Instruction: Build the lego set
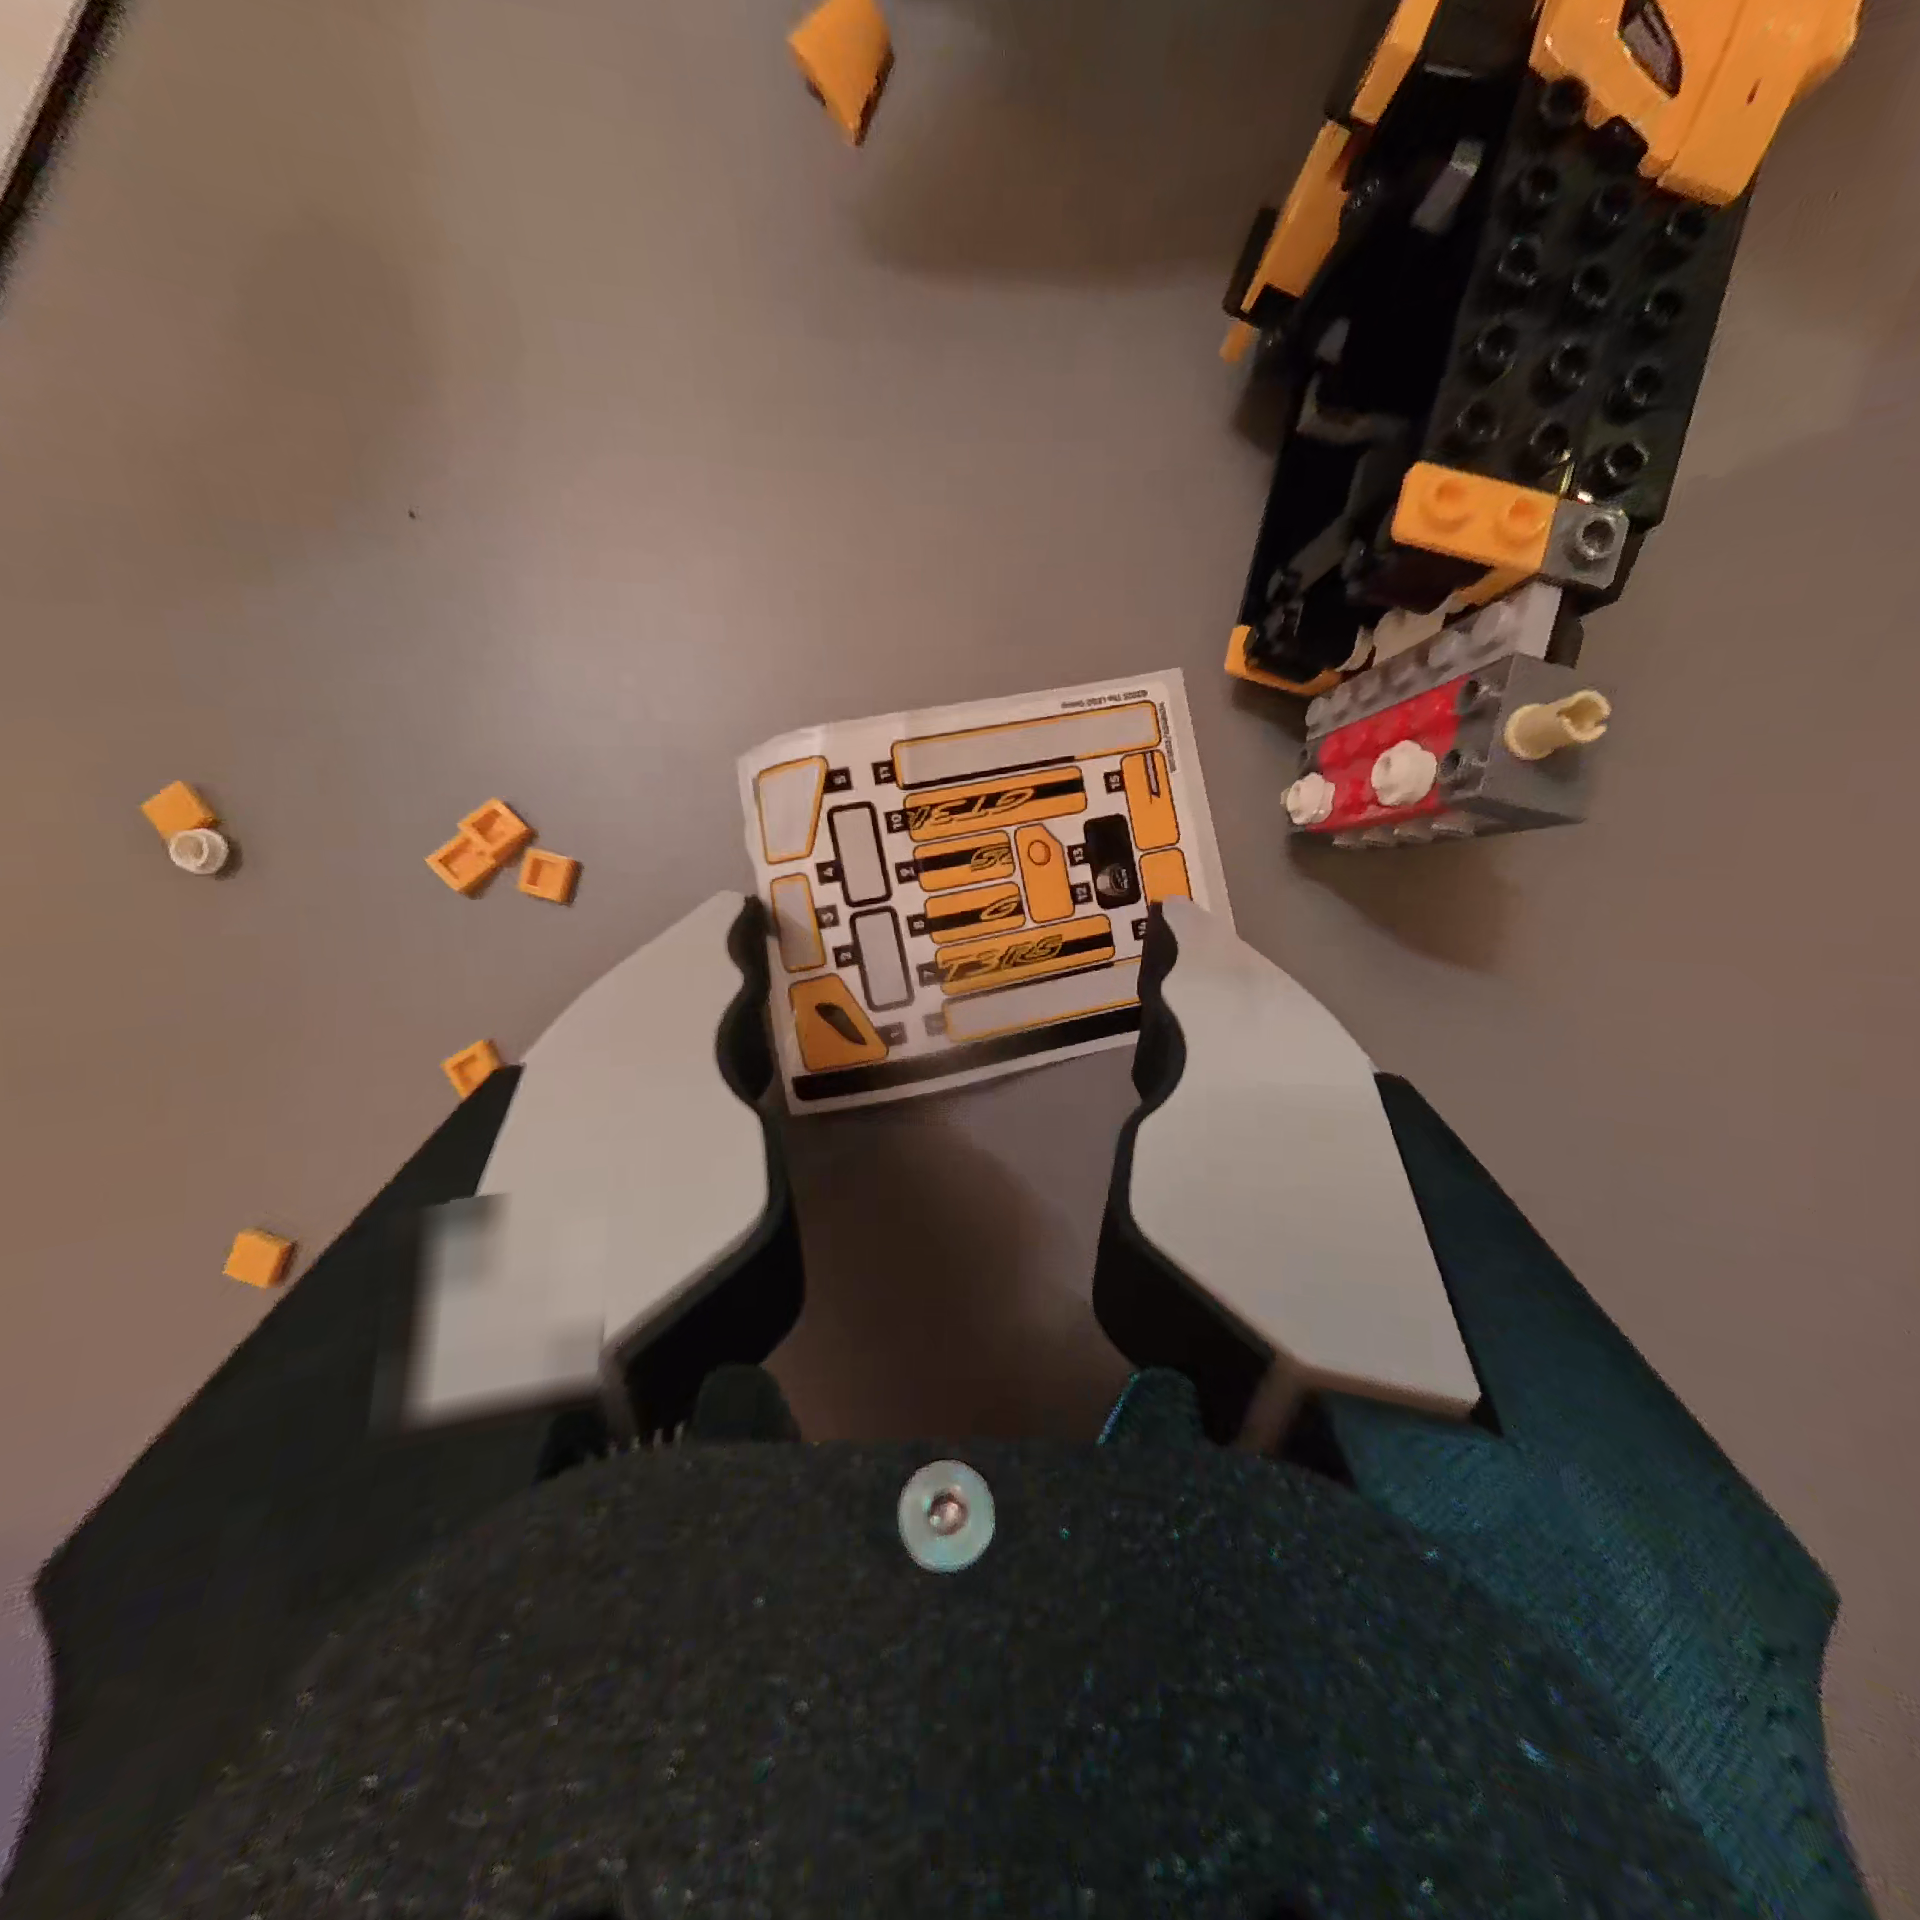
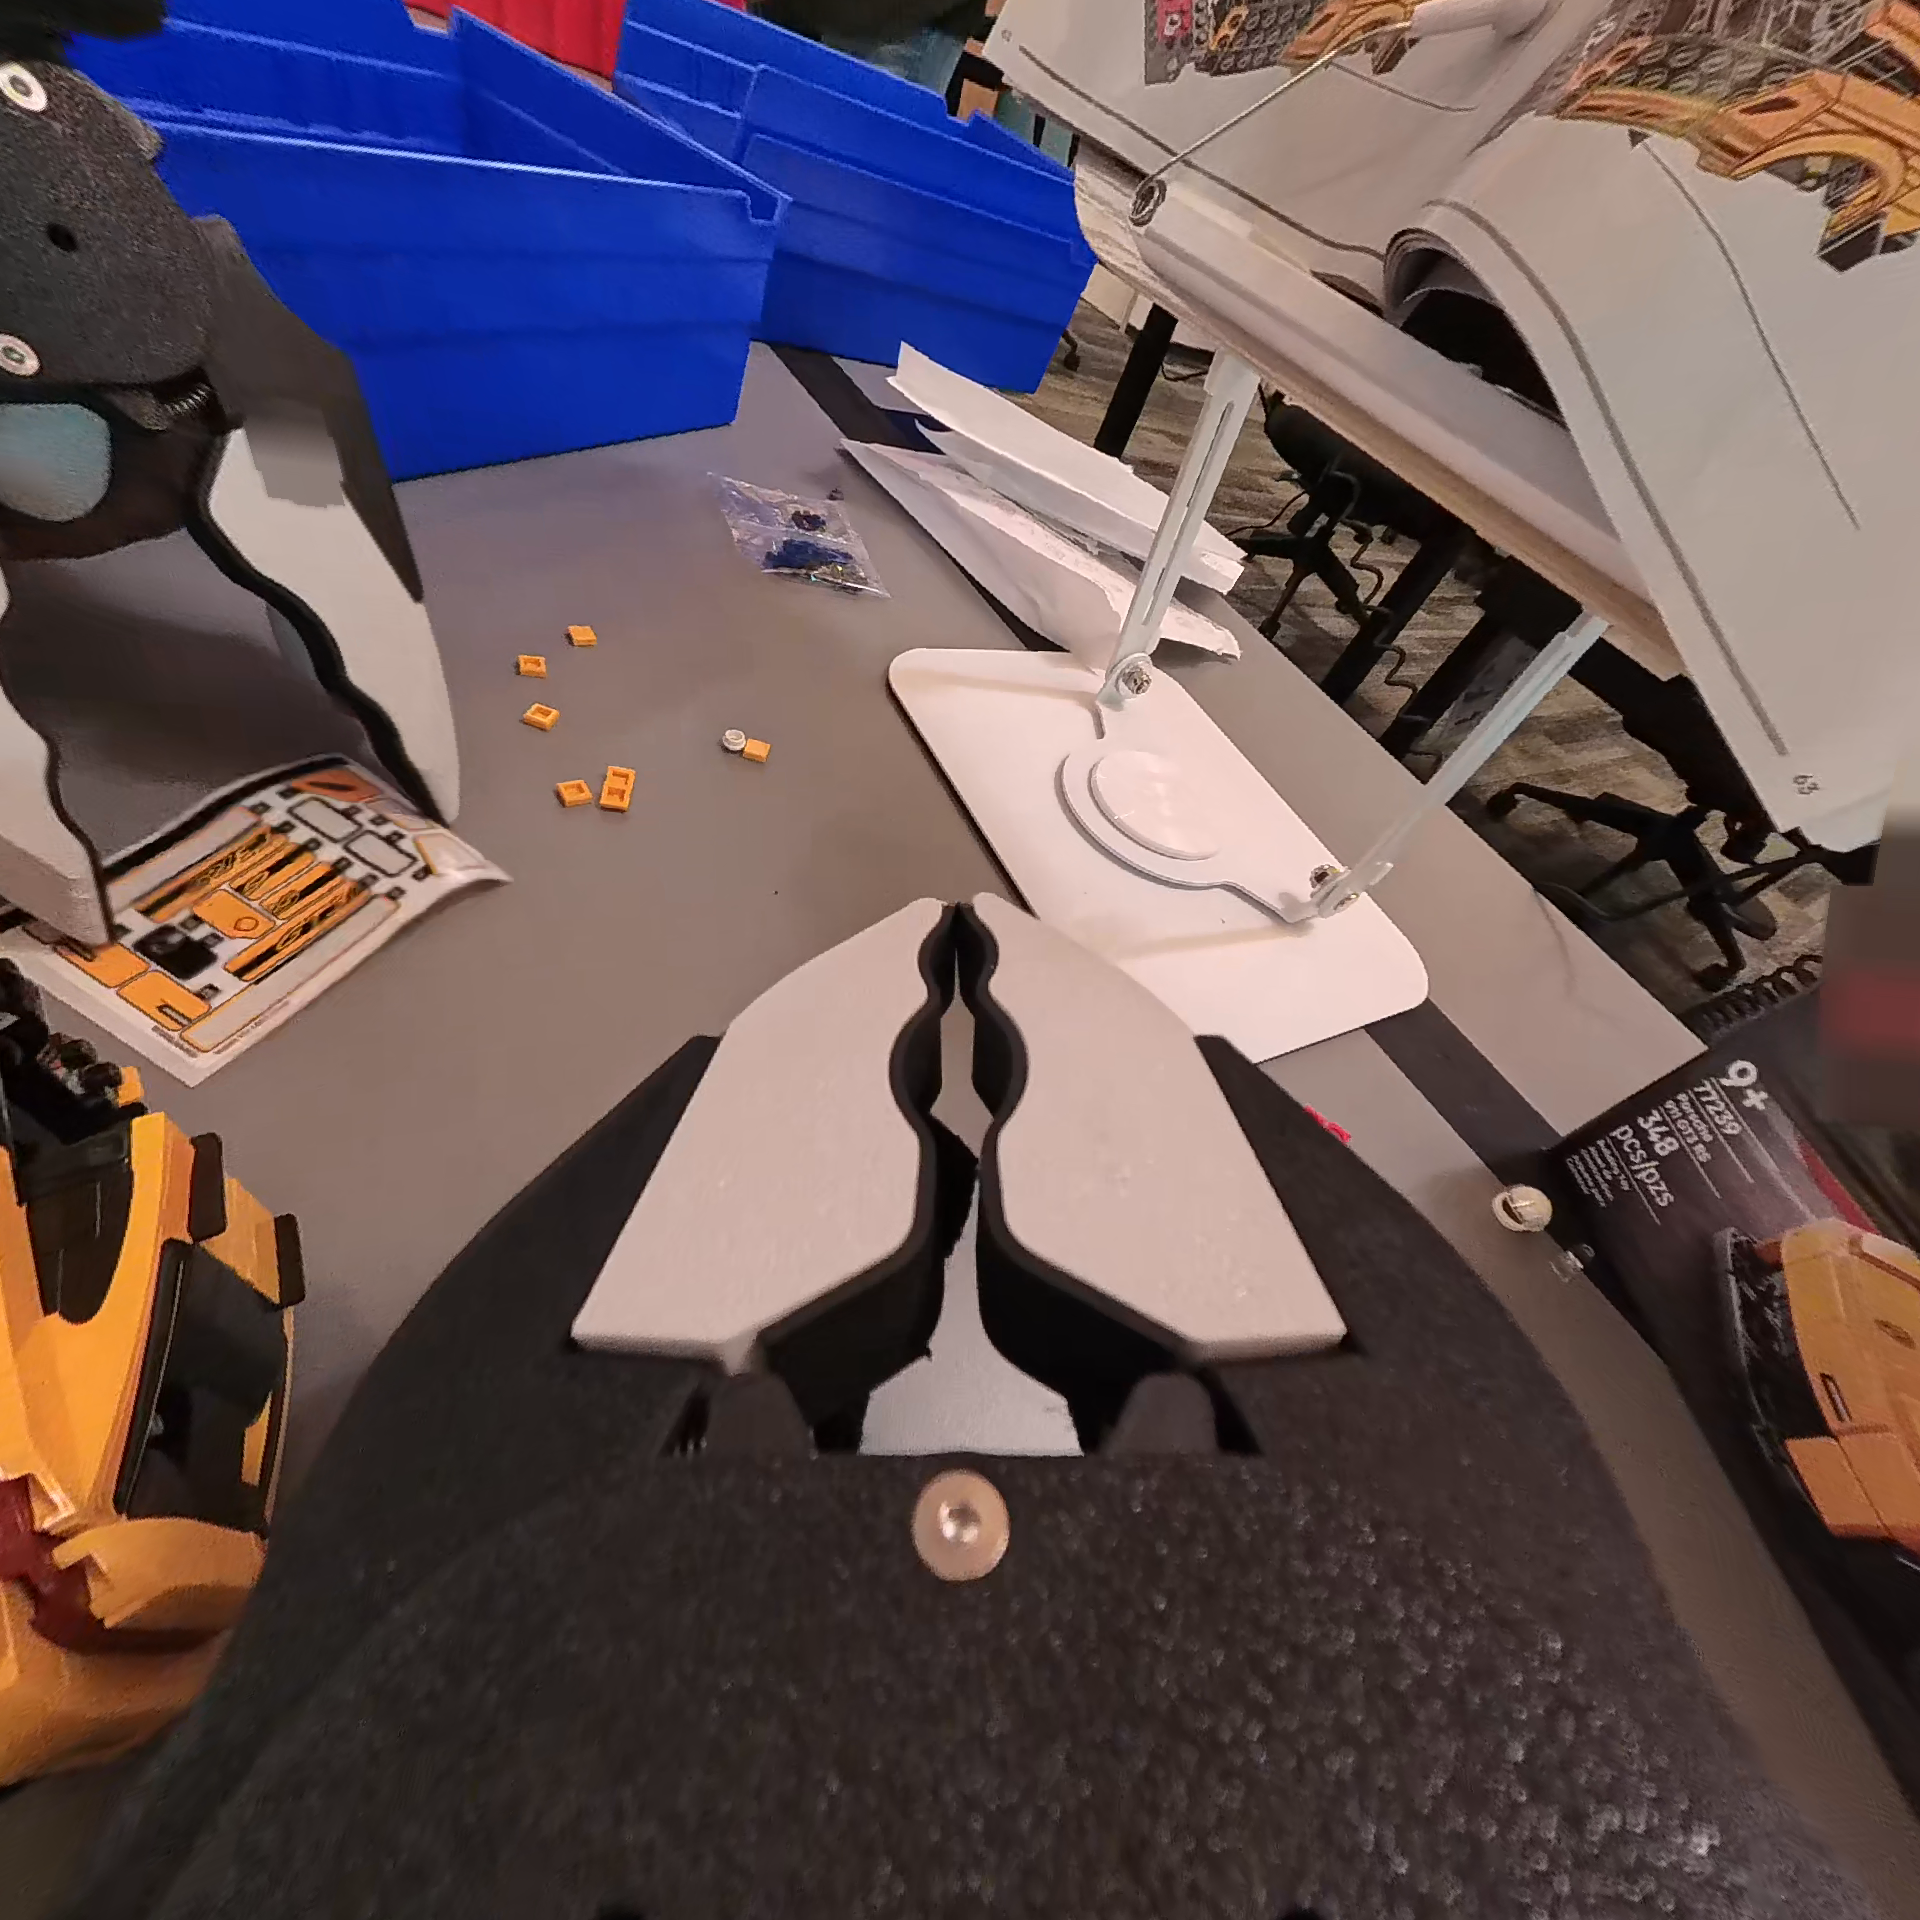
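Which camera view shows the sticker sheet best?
The left wrist view: the sticker sheet lies almost whole and face-on between the open left gripper's fingers. The right wrist view shows the sheet at the left edge, slanted, one corner curled, partly covered by that gripper.

Two handheld two-finger grippers, matching build

Left gripper (image 1: pixel 951 925): black speckled body, silver screw (image 1: pixel 945 1512) at centre, pale grey fingers (image 1: pixel 644 1049) lined with wavy black pads, blurred patch on the left finger. Right gripper (image 2: pixel 956 914): same black textured body, silver screw (image 2: pixel 960 1527), pale grey fingers (image 2: pixel 821 1091) with scalloped black inner edges.
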Demonstrator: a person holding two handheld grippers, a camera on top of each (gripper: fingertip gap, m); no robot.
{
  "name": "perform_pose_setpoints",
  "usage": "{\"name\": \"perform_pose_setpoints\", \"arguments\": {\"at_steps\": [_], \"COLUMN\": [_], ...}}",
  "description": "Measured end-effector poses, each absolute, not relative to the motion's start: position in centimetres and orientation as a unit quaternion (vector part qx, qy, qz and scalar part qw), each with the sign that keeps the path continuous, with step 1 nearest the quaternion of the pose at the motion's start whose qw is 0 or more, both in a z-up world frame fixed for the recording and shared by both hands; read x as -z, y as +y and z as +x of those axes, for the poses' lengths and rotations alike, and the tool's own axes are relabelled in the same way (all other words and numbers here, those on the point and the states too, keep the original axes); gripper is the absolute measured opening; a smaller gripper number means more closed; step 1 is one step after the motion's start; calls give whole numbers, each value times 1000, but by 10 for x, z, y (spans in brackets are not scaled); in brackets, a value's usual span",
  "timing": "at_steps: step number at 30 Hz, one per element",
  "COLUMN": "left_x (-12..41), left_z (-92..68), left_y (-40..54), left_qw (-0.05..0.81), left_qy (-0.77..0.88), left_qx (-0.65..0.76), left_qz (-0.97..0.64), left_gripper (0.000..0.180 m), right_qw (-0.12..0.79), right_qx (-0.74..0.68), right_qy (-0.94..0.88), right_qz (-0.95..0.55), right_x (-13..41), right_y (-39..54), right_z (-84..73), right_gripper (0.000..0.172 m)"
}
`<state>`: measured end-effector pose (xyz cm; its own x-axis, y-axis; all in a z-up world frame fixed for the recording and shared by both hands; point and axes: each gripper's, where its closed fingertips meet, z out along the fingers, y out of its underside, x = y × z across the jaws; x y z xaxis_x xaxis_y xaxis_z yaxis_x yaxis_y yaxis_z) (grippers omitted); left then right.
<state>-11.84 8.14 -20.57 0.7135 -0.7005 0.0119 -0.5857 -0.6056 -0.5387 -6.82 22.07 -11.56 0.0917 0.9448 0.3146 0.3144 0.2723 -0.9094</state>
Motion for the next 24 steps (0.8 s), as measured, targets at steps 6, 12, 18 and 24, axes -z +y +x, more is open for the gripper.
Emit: {"name": "perform_pose_setpoints", "arguments": {"at_steps": [6,12,18,24], "left_x": [204,197,194,177], "left_z": [-123,-125,-127,-127], "left_y": [84,90,93,105], "left_qw": [264,289,303,367], "left_qy": [347,341,338,332], "left_qx": [114,117,124,130], "left_qz": [-893,-887,-882,-859], "left_gripper": [42,30,13,9], "right_qw": [518,505,482,461], "right_qx": [-301,-313,-321,-324], "right_qy": [-607,-611,-632,-651], "right_qz": [-522,-523,-515,-509], "right_x": [118,120,127,134], "right_y": [219,215,205,196], "right_z": [-69,-70,-72,-74], "right_gripper": [0,0,0,0]}}
